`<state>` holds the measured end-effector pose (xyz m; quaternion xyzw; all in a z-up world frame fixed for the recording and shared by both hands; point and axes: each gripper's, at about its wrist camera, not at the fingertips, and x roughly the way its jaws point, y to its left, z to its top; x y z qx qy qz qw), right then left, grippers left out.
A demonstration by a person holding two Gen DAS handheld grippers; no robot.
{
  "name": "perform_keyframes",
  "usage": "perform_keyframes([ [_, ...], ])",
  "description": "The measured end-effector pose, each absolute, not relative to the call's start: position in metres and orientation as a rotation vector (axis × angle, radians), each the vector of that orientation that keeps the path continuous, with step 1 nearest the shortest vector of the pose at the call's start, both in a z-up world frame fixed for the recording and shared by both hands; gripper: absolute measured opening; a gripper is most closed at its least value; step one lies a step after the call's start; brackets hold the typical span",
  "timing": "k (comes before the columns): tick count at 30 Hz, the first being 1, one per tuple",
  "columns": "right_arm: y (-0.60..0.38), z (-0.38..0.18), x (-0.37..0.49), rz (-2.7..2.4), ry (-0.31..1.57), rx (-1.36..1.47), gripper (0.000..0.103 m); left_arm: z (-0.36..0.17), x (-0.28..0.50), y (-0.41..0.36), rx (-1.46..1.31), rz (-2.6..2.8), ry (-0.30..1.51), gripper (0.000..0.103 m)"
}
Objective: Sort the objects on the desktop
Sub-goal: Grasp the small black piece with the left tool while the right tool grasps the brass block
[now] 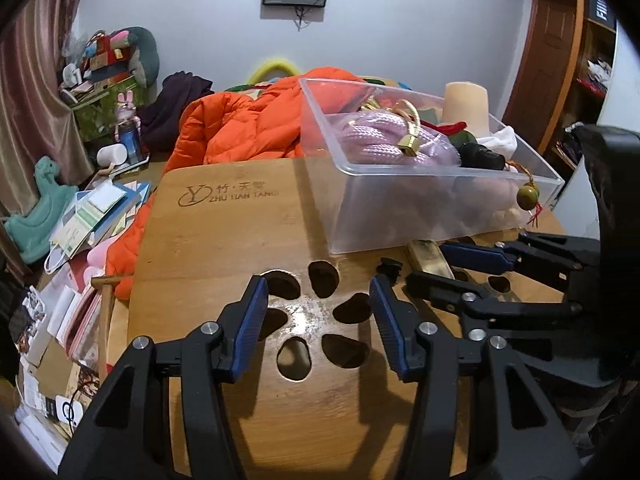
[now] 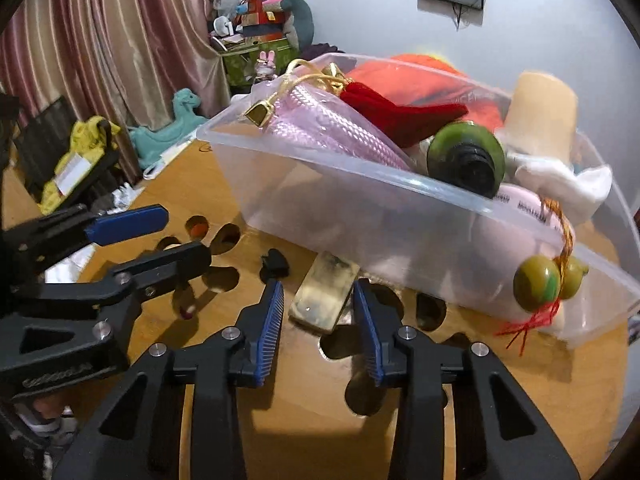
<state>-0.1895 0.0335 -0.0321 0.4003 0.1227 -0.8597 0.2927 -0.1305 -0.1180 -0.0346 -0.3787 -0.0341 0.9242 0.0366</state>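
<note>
A clear plastic bin [image 1: 440, 208] [image 2: 320, 200] stands on the round bamboo table [image 1: 224, 240], filled with pink rope, a red cloth, a green disc, a cream cylinder and beads on a cord hanging over the rim [image 2: 540, 280]. A gold bar [image 2: 324, 296] [image 1: 430, 260] lies on the table against the bin's front. My right gripper [image 2: 318, 292] is open with its jaws on either side of the bar's near end. A small black clip [image 2: 274, 262] lies just left of the bar. My left gripper [image 1: 318, 292] is open and empty over the table's cut-out holes.
An orange jacket [image 1: 248, 120] is heaped behind the table. Books and papers [image 1: 92, 216] are piled at the left. The table has a flower pattern of holes [image 1: 320, 316]. Curtains [image 2: 100, 60] hang at the left, with a teal dinosaur toy [image 2: 176, 124].
</note>
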Motion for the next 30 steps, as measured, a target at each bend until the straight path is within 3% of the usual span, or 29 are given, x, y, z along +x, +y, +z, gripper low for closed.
perform_keyframes([
  [7,0.051,-0.031,-0.191,-2.277,0.274,1.059,0.025,-0.039,-0.137,-0.102,-1.188,2.784,-0.067,0.047],
  [11,0.069,-0.027,-0.189,-2.284,0.185,1.054,0.024,-0.043,-0.144,-0.085,-1.216,2.752,-0.007,0.035],
  [15,0.088,-0.020,-0.188,-2.291,0.054,1.034,0.023,-0.044,-0.149,-0.072,-1.219,2.736,0.009,0.035],
  [19,0.096,-0.017,-0.187,-2.296,0.043,1.022,0.023,-0.045,-0.155,-0.064,-1.225,2.740,0.006,0.035],
  [24,0.110,-0.017,-0.187,-2.288,-0.007,1.012,0.023,-0.045,-0.159,-0.055,-1.227,2.775,0.075,0.015],
  [30,0.117,-0.009,-0.183,-2.293,-0.063,0.978,0.023,-0.043,-0.158,-0.059,-1.215,2.779,0.038,0.015],
])
